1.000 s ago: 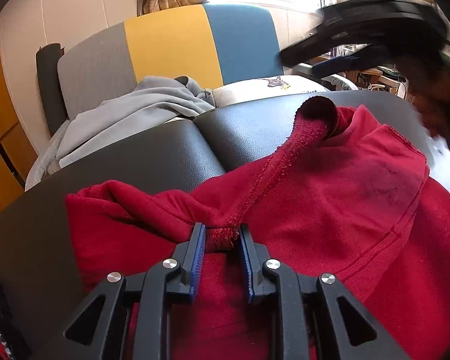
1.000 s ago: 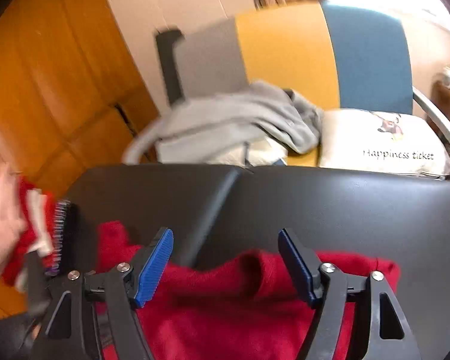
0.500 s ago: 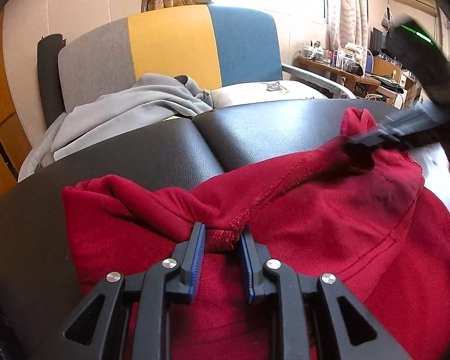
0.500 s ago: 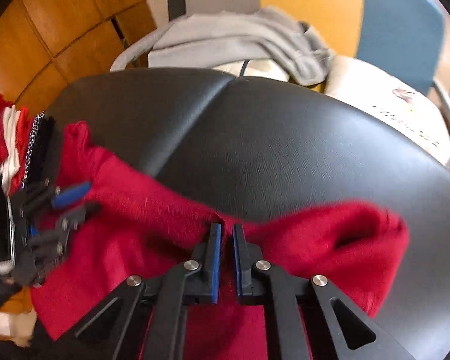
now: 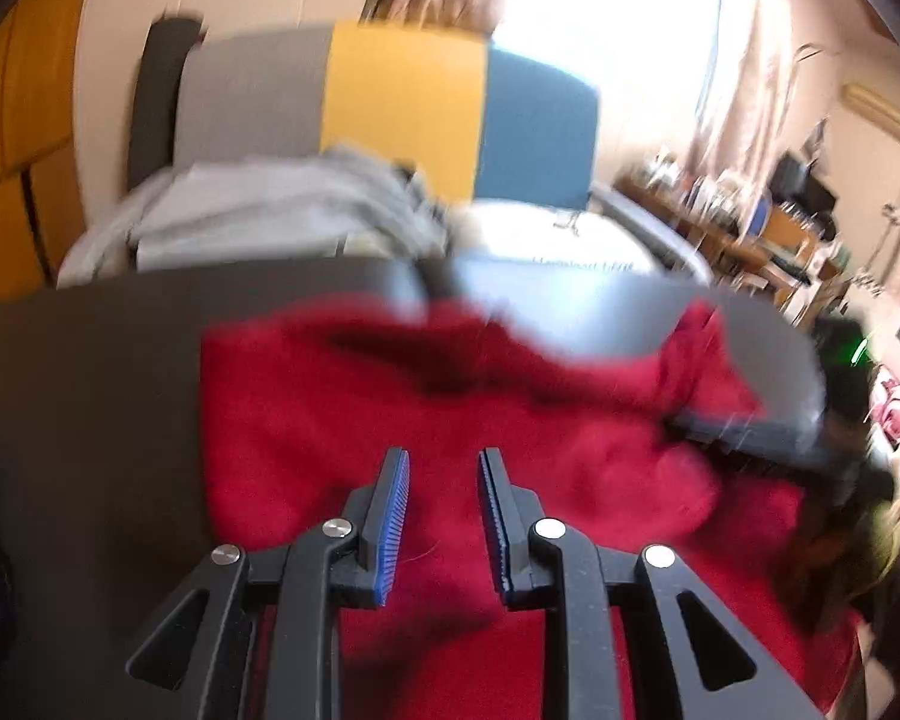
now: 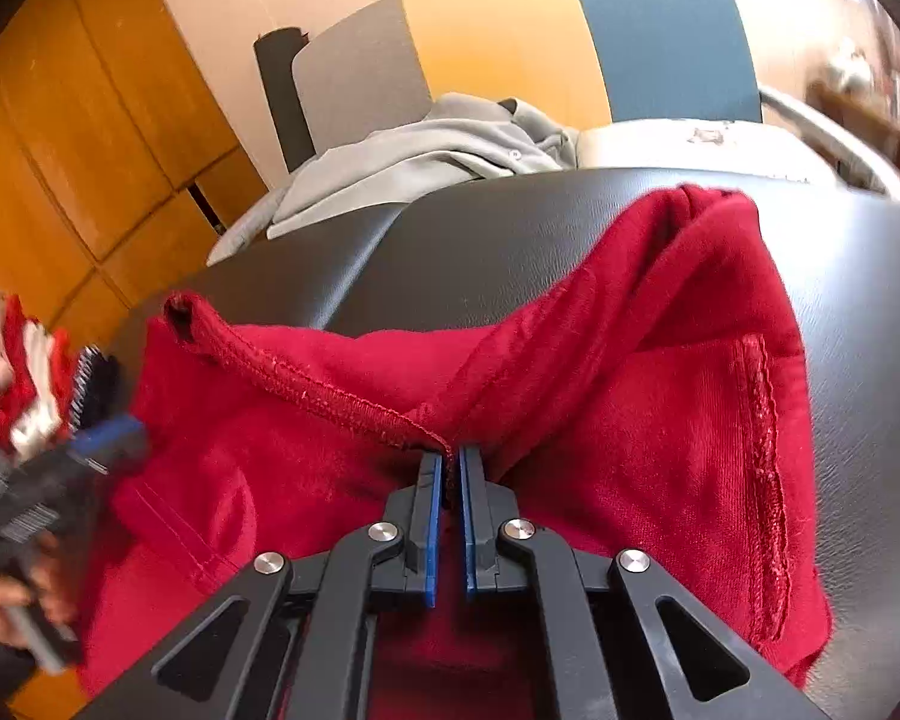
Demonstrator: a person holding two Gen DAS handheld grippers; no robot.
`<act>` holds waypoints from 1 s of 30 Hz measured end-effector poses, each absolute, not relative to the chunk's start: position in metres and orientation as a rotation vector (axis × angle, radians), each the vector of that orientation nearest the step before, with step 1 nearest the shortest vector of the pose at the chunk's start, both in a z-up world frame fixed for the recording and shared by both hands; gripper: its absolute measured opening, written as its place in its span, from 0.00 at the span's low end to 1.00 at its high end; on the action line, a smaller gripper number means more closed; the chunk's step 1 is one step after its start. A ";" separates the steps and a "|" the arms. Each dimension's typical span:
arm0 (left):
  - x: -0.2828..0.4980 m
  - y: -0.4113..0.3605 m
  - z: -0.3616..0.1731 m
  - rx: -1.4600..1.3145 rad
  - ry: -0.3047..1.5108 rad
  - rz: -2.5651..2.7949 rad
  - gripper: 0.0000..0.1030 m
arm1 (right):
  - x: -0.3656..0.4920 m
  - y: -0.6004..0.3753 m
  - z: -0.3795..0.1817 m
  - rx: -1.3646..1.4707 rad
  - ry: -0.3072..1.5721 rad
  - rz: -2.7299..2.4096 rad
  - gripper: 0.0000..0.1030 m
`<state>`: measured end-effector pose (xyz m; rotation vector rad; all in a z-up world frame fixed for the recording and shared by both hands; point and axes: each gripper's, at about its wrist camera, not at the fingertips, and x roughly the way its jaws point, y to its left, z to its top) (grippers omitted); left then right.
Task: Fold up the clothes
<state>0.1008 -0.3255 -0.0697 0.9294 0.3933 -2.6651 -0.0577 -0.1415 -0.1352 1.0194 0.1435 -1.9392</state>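
Observation:
A red garment [image 5: 510,420] [image 6: 630,390] lies rumpled on the black padded table [image 5: 90,390] [image 6: 858,300]. My right gripper [image 6: 450,456] is shut on a stitched hem of it, where a raised fold gathers. In the blurred left wrist view that right gripper [image 5: 750,426] is a dark shape on the cloth's right side. My left gripper [image 5: 441,480] hovers over the garment's left part; its jaws are opening, with nothing pinched between them. In the right wrist view the left gripper [image 6: 90,438] is at the far left, held by a hand [image 6: 6,594].
Behind the table stands a chair with a grey, yellow and blue back [image 5: 402,102] [image 6: 498,36]. It carries a grey garment [image 5: 258,216] [image 6: 438,150] and a white cushion [image 5: 558,240] [image 6: 690,144]. Wooden cabinets [image 6: 60,150] are at the left, a cluttered desk [image 5: 750,228] at the right.
My left gripper has let go of the hem it was pinching and has risen. My right gripper came down, closed on the garment's hem and now holds it.

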 end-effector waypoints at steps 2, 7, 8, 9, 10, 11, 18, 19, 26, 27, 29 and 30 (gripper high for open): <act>0.085 -0.331 -0.054 0.891 0.375 -2.685 0.27 | -0.055 -0.140 -0.133 1.010 0.153 -1.948 0.04; 0.036 -0.345 -0.066 0.991 0.376 -2.643 0.29 | -0.054 -0.143 -0.130 0.994 0.176 -1.963 0.05; 0.029 -0.347 -0.076 1.027 0.378 -2.625 0.29 | -0.054 -0.144 -0.130 0.992 0.177 -1.964 0.05; 0.023 -0.350 -0.086 1.066 0.384 -2.604 0.29 | -0.055 -0.144 -0.130 0.992 0.174 -1.963 0.05; 0.020 -0.353 -0.097 1.106 0.400 -2.578 0.29 | -0.055 -0.144 -0.130 0.993 0.169 -1.961 0.05; 0.021 -0.354 -0.111 1.136 0.420 -2.554 0.29 | -0.056 -0.144 -0.130 0.994 0.164 -1.958 0.05; 0.033 -0.347 -0.132 1.043 0.441 -2.568 0.31 | -0.053 -0.153 -0.131 0.972 0.224 -1.986 0.05; 0.032 -0.350 -0.134 1.040 0.466 -2.572 0.31 | -0.054 -0.154 -0.131 0.971 0.229 -1.987 0.05; 0.003 -0.356 -0.130 1.091 0.346 -2.551 0.32 | -0.067 -0.160 -0.130 0.989 0.198 -1.985 0.05; 0.000 -0.355 -0.127 1.100 0.318 -2.538 0.32 | -0.071 -0.164 -0.130 0.991 0.200 -1.984 0.05; 0.000 -0.354 -0.116 1.119 0.314 -2.516 0.31 | -0.079 -0.169 -0.129 0.996 0.201 -1.980 0.05; 0.006 -0.354 -0.109 1.105 0.340 -2.525 0.31 | -0.083 -0.172 -0.129 0.999 0.200 -1.976 0.05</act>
